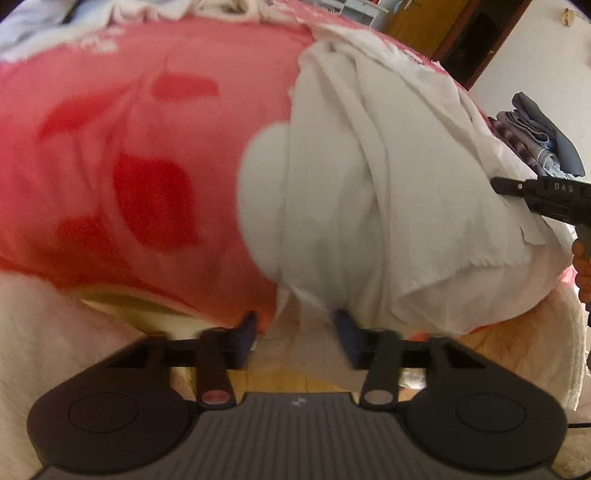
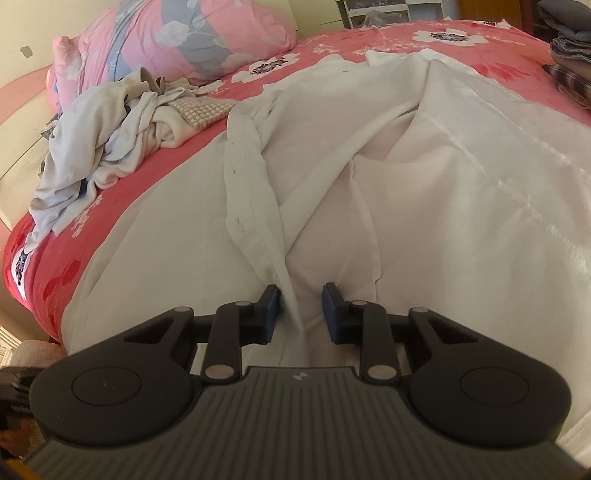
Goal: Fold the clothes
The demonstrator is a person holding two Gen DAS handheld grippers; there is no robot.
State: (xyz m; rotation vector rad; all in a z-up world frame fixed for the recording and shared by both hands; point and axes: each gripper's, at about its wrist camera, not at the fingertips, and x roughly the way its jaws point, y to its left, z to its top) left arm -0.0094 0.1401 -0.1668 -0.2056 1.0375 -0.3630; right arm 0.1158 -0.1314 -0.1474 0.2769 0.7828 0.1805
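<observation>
A white button shirt (image 2: 406,184) lies spread on a pink flowered bedspread (image 2: 332,40). My right gripper (image 2: 301,314) stands open over it. A raised fold by the button placket runs between its blue pads, and the placket touches the left pad. In the left wrist view the shirt (image 1: 369,166) is bunched at the bed's near edge. My left gripper (image 1: 295,334) is blurred and open, with the shirt's hanging hem between its fingers. One black finger (image 1: 509,186) of the right gripper rests on the shirt at the right.
A heap of unfolded clothes (image 2: 110,129) lies at the left near a flowered pillow (image 2: 166,33). A stack of folded dark and plaid clothes (image 1: 535,125) sits at the bed's far right. A cream blanket (image 1: 55,332) hangs below the bed edge, above wooden floor (image 1: 295,380).
</observation>
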